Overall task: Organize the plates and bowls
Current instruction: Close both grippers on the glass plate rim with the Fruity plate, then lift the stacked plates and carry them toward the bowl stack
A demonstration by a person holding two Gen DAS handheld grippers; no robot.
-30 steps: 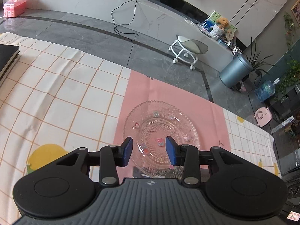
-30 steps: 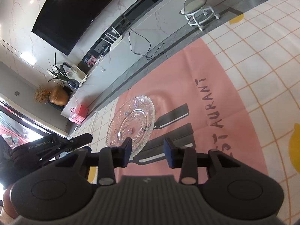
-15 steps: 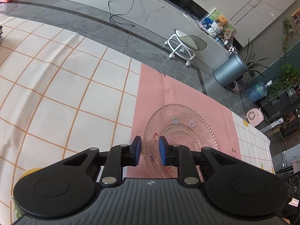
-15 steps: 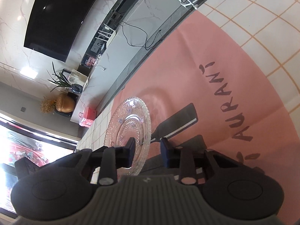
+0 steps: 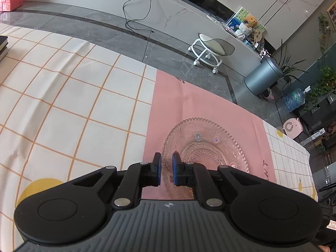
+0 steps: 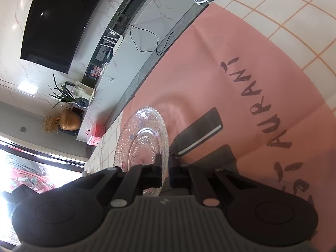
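Tongs first: your left tongs (image 5: 166, 169) are closing right now, blue pads (image 5: 175, 169) either side of the near rim of the glass plate (image 5: 206, 147), a sliver of daylight between them. From this view you cannot tell whether the pads press the glass yet. That plate lies flat on the pink mat (image 5: 189, 96), which is spread over the checked cloth (image 5: 73, 105) on the counter. Beyond the counter edge you've got grey floor, a white wheeled stool (image 5: 212, 51) and a grey bin (image 5: 262, 77).

Over to your right wrist camera: your right tongs (image 6: 165, 166) are pinched together on the plate's (image 6: 140, 138) rim, the scalloped edge running straight into the narrow slit between the jaws. The whole picture sits tilted here, with the plate stretching up and to the left from the grip. Just beside it to the right you see the mat's (image 6: 210, 67) dark printed cutlery shape (image 6: 199, 130), then lettering (image 6: 271, 113) further right. A dark screen (image 6: 63, 16) hangs on the marble wall.
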